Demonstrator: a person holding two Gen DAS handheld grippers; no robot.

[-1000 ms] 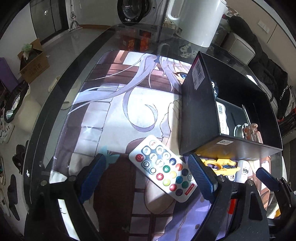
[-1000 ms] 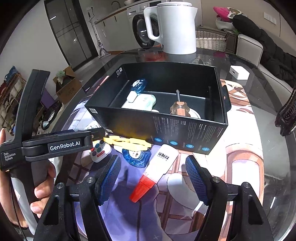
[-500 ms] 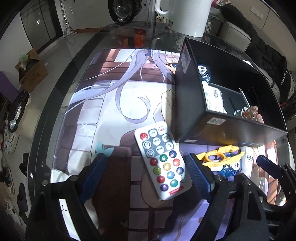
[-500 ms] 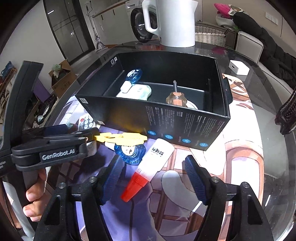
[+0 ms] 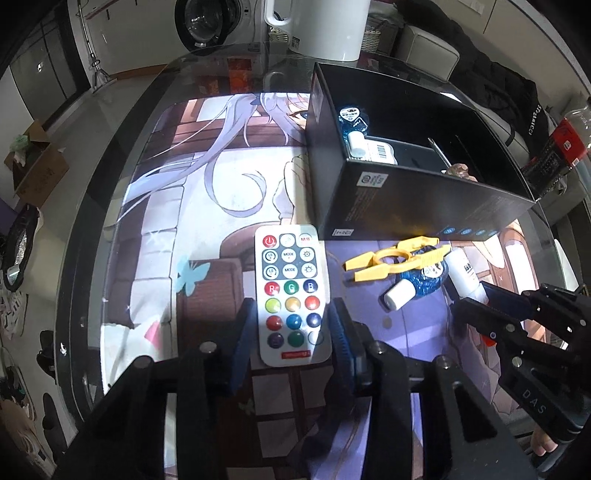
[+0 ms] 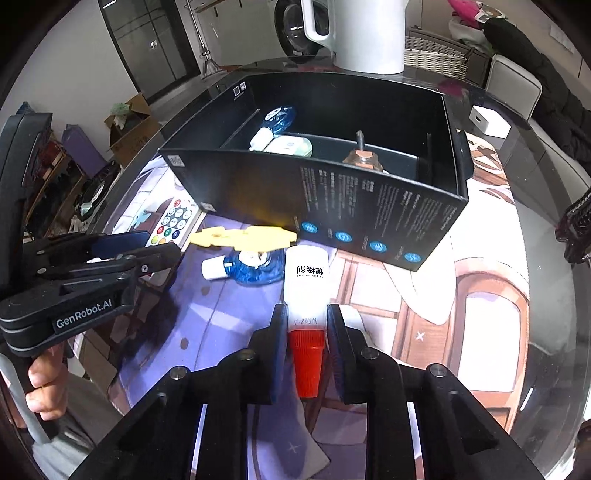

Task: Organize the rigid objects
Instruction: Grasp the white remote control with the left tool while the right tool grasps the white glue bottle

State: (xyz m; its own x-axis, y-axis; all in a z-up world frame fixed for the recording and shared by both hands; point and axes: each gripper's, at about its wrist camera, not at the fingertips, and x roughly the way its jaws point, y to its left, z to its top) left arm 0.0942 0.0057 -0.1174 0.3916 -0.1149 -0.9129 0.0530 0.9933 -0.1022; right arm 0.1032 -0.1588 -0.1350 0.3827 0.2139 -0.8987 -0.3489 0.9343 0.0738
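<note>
The left tongs (image 5: 291, 332) had just been closing, and their blue pads pressed on both long sides of the white remote (image 5: 291, 295), grasping it. The remote lay flat on the picture mat (image 5: 207, 206) of the glass bench (image 5: 92, 206), just in front of the black box (image 5: 417, 206), at its left corner.

The right tongs (image 6: 306, 339) had just closed too. They were clenched on the white glue bottle (image 6: 306, 280), down near its red cap (the cap pointed back toward the camera). The bottle lay just in front of the black box as well.

Also in front of the box, between the remote and the glue bottle, lay a yellow clip (image 6: 243, 236) and a small blue bottle (image 6: 255, 267), touching each other.

Inside the box sat another blue bottle (image 6: 279, 116), a pale green case (image 6: 291, 146) and a screwdriver (image 6: 362, 155).

A white kettle (image 6: 365, 33) stood behind the box.
</note>
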